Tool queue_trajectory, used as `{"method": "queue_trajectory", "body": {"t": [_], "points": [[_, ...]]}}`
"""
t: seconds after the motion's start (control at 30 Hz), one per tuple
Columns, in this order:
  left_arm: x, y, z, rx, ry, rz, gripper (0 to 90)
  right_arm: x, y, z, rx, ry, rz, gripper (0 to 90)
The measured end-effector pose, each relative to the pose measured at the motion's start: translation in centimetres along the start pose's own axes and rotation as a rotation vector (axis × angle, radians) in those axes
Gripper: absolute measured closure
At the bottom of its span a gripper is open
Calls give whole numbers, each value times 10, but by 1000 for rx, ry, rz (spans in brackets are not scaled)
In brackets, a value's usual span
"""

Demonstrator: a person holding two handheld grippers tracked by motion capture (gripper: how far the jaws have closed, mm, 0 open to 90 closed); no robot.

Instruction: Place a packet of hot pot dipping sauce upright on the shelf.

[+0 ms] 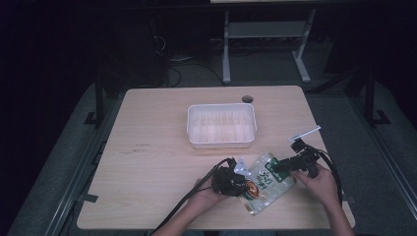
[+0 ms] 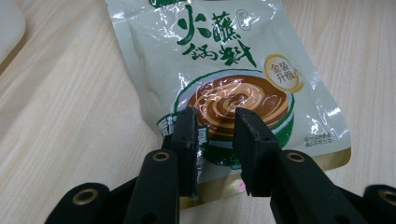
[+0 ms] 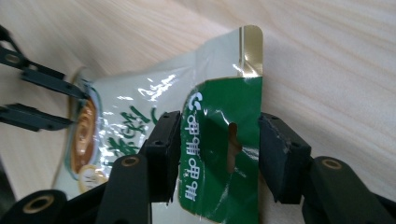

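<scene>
Nearest the person's edge of the worktop [image 1: 147,162], two hands come in from the bottom of the high view, each carrying a black gripper with a cable trailing back. Between them lies a glossy sauce packet [image 1: 265,183], pale with green lettering and a picture of a brown swirl in a bowl, flat on the wood and set at a slant.

On the left, the left gripper [image 1: 239,181] sits at the packet's lower end. Its own view shows its jaws drawn in narrow over the bottom edge of the sauce packet [image 2: 224,79], right at the printed bowl; they look closed on that edge, though the actual contact lies beneath the jaws.

On the right, the right gripper [image 1: 281,168] meets the packet's upper, green end. In its own view the green header with its hanging slot stands between the jaws, the sauce packet [image 3: 219,135] lifted there on edge. The jaws stand fairly wide, one on each side of the header; the left one lies against the film, the right one just beside the edge.

Farther up the worktop, well apart from the packet, stands a white plastic tray [image 1: 222,143]. A thin white strip [image 1: 305,133] lies near the right edge, just beyond the right gripper.
</scene>
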State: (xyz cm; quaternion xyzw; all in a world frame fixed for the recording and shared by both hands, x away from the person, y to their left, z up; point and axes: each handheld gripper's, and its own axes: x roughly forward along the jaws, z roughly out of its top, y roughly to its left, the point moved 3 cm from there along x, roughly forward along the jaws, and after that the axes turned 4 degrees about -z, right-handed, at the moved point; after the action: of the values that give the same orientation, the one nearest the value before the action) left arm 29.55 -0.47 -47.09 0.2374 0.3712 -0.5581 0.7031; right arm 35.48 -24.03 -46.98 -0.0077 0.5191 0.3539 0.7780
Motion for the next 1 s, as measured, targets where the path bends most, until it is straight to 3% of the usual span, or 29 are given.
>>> {"method": "queue_trajectory", "body": {"t": [0.17,0.37,0.73,0.83,1.0], "points": [[2,1,0,-4,6,-2,708,-10,3,1,-2,-57,54,555],[3,1,-1,-5,7,-1,707,-15,14,4,-31,-76,114,607],[3,0,-1,-3,-7,-4,687,5,16,0,-21,41,80,759],[2,-1,-2,7,-8,-5,661,5,17,1,-22,34,103,842],[-4,1,-6,22,2,25,616,2,19,1,-11,23,134,885]]}}
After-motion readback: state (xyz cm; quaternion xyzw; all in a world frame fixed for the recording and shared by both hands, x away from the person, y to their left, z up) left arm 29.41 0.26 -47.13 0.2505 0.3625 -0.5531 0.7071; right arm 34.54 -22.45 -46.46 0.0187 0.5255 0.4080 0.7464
